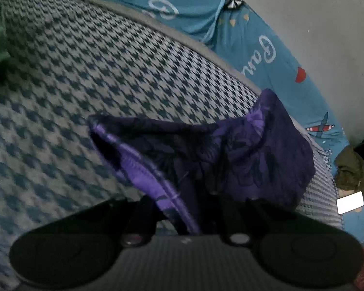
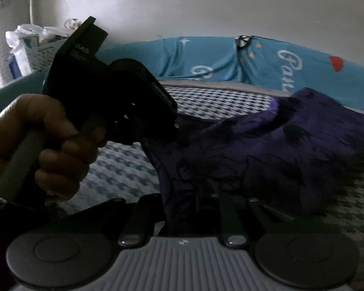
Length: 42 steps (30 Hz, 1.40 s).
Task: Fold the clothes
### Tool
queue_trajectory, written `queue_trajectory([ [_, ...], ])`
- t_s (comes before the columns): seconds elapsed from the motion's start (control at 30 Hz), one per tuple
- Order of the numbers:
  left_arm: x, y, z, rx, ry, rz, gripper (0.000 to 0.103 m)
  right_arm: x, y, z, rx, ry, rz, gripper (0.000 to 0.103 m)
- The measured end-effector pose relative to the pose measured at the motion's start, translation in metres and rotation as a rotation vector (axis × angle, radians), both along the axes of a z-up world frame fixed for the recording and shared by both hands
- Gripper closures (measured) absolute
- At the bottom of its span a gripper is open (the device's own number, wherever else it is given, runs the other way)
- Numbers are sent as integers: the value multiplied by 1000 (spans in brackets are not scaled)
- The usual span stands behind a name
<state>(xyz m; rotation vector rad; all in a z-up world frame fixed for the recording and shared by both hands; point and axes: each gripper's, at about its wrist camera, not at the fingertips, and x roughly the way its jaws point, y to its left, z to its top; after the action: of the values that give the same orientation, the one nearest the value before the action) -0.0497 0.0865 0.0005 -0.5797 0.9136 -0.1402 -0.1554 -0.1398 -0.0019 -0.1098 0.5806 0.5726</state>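
Note:
A dark purple garment with lighter purple print hangs bunched above the houndstooth mat. Its cloth runs down into my left gripper, which is shut on it; the fingertips are buried in the fabric. In the right wrist view the same garment spreads to the right and drops into my right gripper, also shut on it. The left gripper appears there at the left, held by a hand, pinching the garment's edge close beside the right gripper.
The houndstooth mat covers a bed with a blue printed sheet along a pale wall. An olive-green heap of cloth lies at the far right. White bags and clutter stand at the back left.

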Motion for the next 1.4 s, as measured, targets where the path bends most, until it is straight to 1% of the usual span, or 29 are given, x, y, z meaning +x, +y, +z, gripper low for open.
queue_trajectory([
  [0.2,-19,33,17,70,-11,14,93,-8,29,3,44,33,86,89],
  [0.3,-30,52,26,90,-4,32,93,-8,47,5,89,75,131,89],
  [0.43,-47,79,32,81,3,64,93,-15,70,9,126,100,203,89],
  [0.53,-51,88,28,75,17,81,93,-19,81,9,130,108,246,89],
  [0.7,-52,90,20,95,28,120,93,-15,84,-3,110,119,220,88],
  [0.73,-52,90,18,101,29,128,93,-14,83,-5,109,125,212,84],
  [0.8,-51,89,15,113,32,145,92,-20,81,-5,100,138,215,81],
  [0.83,-51,89,13,119,33,153,85,-19,76,-4,103,139,213,76],
  [0.87,-50,89,11,125,35,162,74,-18,72,-3,105,140,210,74],
  [0.9,-50,89,10,131,36,170,69,-16,67,-2,108,142,207,70],
  [0.93,-50,88,8,137,37,179,55,-15,62,0,111,143,205,69],
  [0.97,-49,88,6,143,39,187,38,-14,58,1,114,145,202,69],
  [1.0,-49,88,4,149,40,195,28,-13,53,2,117,146,199,69],
  [1.03,-52,89,8,170,21,223,14,-12,49,3,120,147,197,69],
  [1.07,-56,90,13,203,-11,251,8,-11,44,5,123,149,194,69],
  [1.1,-60,91,19,237,-43,279,6,-9,40,6,127,150,190,69],
  [1.17,-64,91,29,282,-96,304,4,0,28,13,156,133,136,69],
  [1.23,-64,88,35,311,-132,316,0,11,19,17,167,109,83,69],
  [1.27,-64,87,38,325,-149,321,0,17,17,18,167,105,65,69],
  [1.37,-60,75,38,313,-148,257,0,35,12,22,156,85,19,70],
  [1.4,-58,71,36,308,-143,235,0,42,12,23,146,76,11,74],
])
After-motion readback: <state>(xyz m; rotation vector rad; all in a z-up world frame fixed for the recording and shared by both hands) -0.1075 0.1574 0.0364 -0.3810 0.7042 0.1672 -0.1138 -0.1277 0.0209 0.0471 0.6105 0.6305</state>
